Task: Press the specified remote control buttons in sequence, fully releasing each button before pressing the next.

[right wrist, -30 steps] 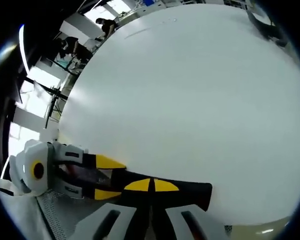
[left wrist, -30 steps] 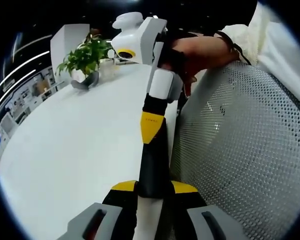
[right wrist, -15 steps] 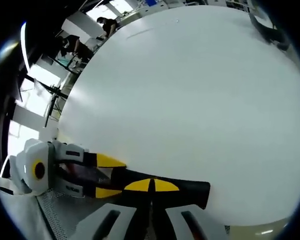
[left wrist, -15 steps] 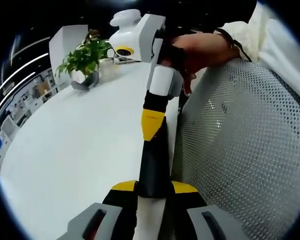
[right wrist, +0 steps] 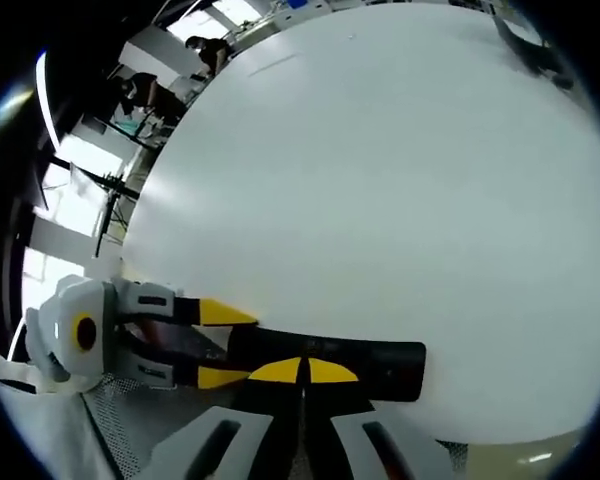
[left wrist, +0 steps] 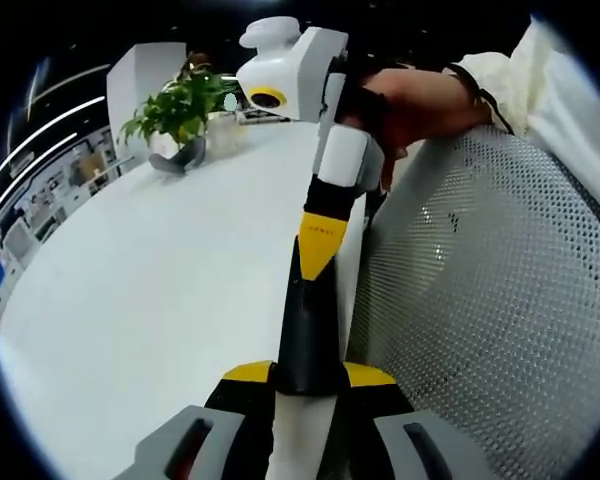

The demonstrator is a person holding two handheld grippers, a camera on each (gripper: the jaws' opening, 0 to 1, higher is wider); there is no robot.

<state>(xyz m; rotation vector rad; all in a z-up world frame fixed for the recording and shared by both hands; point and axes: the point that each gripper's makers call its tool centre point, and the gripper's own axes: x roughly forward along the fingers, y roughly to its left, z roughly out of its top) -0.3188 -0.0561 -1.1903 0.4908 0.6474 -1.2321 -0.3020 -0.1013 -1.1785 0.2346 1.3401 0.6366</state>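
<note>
Left gripper view: the left gripper has its two yellow-tipped jaws set against either side of a black remote control and clamped on its near end. The remote runs straight away from the camera, along the edge of a white table. The right gripper comes down from the top of this view. Its jaws are brought together into a single yellow point, and that point is touching the upper face of the remote near its far end. No button can be made out under the point. A hand grips the white body of the right gripper, with a pale sleeve behind it.

Right gripper view: the right gripper shows its yellow tips closed against each other with no gap, resting on the remote control. The remote lies lengthwise across the lower part of the picture, at the near edge of the table. The left gripper enters from the left, with one yellow tip on each side of the remote's end, holding it.

Surroundings: a grey perforated mesh chair back stands just beside the table edge, next to the remote. A green potted plant sits at the far end of the table, well apart from both grippers. The tabletop between the plant and the remote is plain white. Office fittings beyond the table are too blurred to identify.
</note>
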